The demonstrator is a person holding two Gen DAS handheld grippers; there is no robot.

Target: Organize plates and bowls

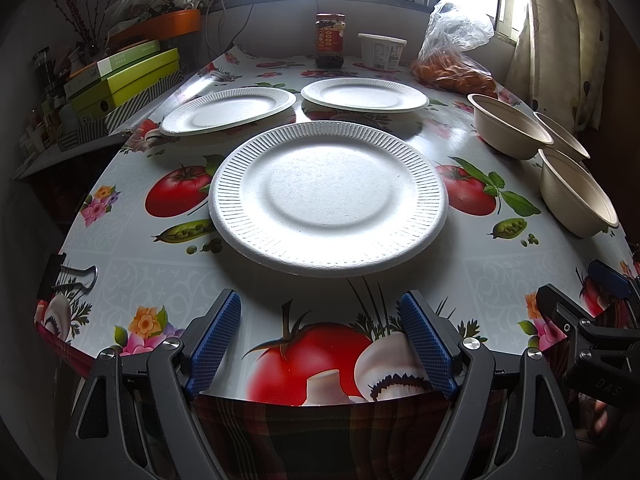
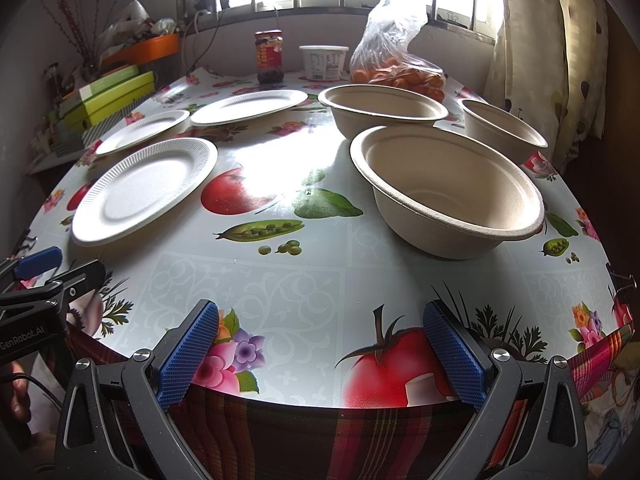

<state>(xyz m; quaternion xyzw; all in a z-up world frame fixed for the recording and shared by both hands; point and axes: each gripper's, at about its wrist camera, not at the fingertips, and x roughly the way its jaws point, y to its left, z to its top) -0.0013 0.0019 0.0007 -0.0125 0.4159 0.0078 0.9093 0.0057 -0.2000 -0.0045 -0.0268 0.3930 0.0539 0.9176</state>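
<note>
**Three foam plates and three pulp bowls spread on the table, both grippers empty**

Left wrist view: the left gripper (image 1: pixel 320 336) hangs at the near table edge, its blue ribbed pads spread wide with nothing between them. Straight ahead lies the nearest foam plate (image 1: pixel 328 196), round, white, with a fluted rim. Two more sit behind it, the far left plate (image 1: pixel 228 110) and the far right plate (image 1: pixel 364 94), near each other but apart. Three tan moulded-pulp bowls (image 1: pixel 512 126) stand in a cluster along the right edge. At the back stand a chili sauce jar (image 1: pixel 330 40), a white tub (image 1: pixel 382 51) and a clear plastic bag of oranges (image 1: pixel 452 60). A binder clip (image 1: pixel 68 276) pinches the glossy vegetable-print tablecloth (image 1: pixel 160 280) at the left edge.

Right wrist view: the right gripper (image 2: pixel 320 352) is also wide apart and empty, at the table edge. The nearest bowl (image 2: pixel 448 192) stands ahead to the right, deep with a rolled rim; a second bowl (image 2: pixel 382 110) sits just behind it, a third (image 2: pixel 502 130) off to the right. The plates lie to the left, well apart from the bowls. The left gripper's tip shows at the left border.
</note>
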